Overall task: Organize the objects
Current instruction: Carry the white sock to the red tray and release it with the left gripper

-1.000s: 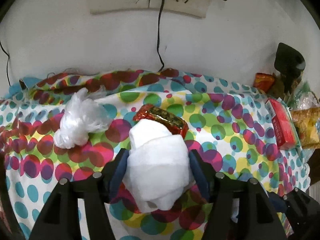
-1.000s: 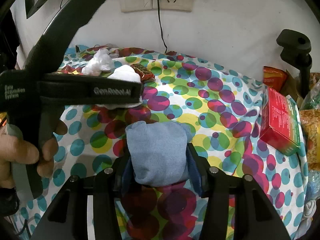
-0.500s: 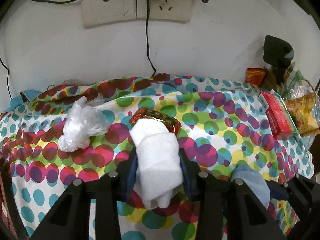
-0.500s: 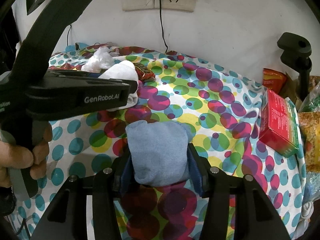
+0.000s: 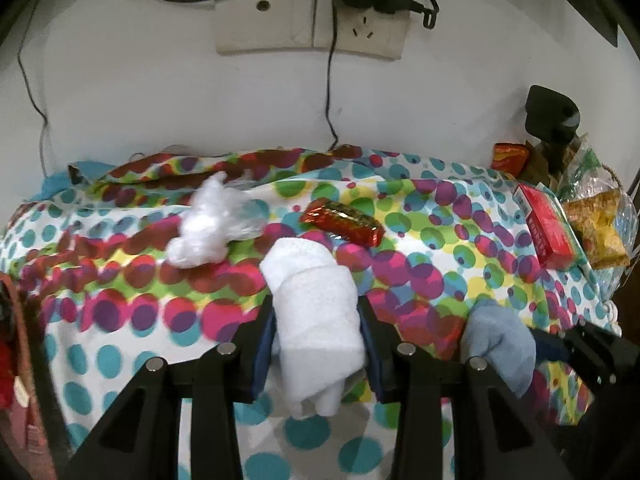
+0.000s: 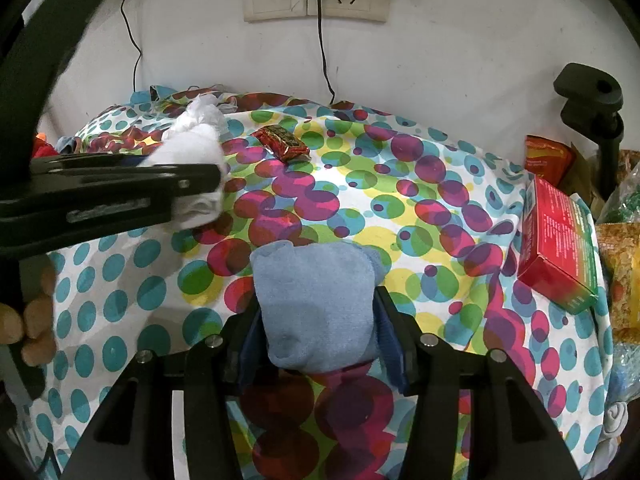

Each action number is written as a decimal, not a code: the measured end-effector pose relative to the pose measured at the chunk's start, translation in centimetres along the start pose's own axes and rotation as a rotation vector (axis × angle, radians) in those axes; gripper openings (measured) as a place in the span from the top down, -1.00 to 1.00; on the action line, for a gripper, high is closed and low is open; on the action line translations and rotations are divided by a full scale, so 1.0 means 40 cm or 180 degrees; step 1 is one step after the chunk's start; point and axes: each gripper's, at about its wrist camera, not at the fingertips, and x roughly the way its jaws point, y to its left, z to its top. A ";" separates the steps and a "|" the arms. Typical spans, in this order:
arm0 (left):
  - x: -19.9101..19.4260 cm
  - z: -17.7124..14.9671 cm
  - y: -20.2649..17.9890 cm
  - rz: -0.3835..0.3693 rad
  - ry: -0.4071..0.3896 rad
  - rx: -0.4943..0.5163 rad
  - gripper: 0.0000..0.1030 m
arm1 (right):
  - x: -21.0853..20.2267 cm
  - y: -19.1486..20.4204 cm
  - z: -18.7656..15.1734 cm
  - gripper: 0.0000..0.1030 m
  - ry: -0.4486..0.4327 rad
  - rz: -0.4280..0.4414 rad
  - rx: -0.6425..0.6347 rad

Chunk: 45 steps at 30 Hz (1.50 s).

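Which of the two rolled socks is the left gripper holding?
The white rolled sock, clamped in the left gripper. The blue rolled sock sits in the right gripper.

No text can be read. The red box [image 6: 560, 248] carries rows of small print on its side, too fine to make out; the lettering on the side of the left gripper [image 6: 108, 196] is blurred; the red snack wrapper [image 6: 284, 145] shows only an illegible dark label
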 end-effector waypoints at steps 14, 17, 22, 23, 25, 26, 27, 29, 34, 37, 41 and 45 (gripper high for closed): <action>-0.235 -0.096 0.122 0.0145 -0.0169 0.0026 0.25 | -0.002 0.003 0.006 0.04 0.0005 0.0003 0.0020; -0.294 -0.129 0.173 0.0225 -0.0199 -0.0004 0.25 | -0.002 0.000 0.006 0.04 0.0004 -0.0002 0.0014; -0.380 -0.182 0.286 0.0414 -0.0207 -0.0127 0.25 | -0.001 -0.002 0.007 0.04 0.0004 0.0006 0.0021; -0.398 -0.191 0.318 0.0478 -0.0224 -0.0165 0.25 | -0.001 -0.001 0.007 0.04 0.0004 0.0007 0.0022; -0.416 -0.200 0.367 0.0585 -0.0210 -0.0236 0.25 | -0.001 0.001 0.007 0.04 0.0004 -0.0003 0.0015; -0.427 -0.207 0.398 0.0626 -0.0220 -0.0316 0.25 | -0.001 0.001 0.007 0.04 0.0003 -0.0001 0.0016; -0.436 -0.214 0.429 0.0647 -0.0221 -0.0396 0.25 | -0.001 0.001 0.007 0.04 0.0003 0.0003 0.0019; -0.450 -0.226 0.493 0.0722 -0.0213 -0.0578 0.25 | -0.001 0.000 0.007 0.04 0.0003 0.0003 0.0020; -0.468 -0.251 0.626 0.0981 -0.0212 -0.0781 0.25 | -0.001 -0.002 0.007 0.04 0.0003 -0.0002 0.0017; -0.467 -0.262 0.675 0.1069 -0.0202 -0.0853 0.25 | 0.000 0.000 0.007 0.04 0.0003 -0.0004 0.0018; -0.442 -0.275 0.736 0.1005 -0.0112 -0.1012 0.24 | 0.000 0.000 0.007 0.04 0.0002 -0.0004 0.0019; -0.424 -0.287 0.760 0.0995 -0.0093 -0.1055 0.23 | 0.000 -0.001 0.008 0.04 0.0003 -0.0003 0.0019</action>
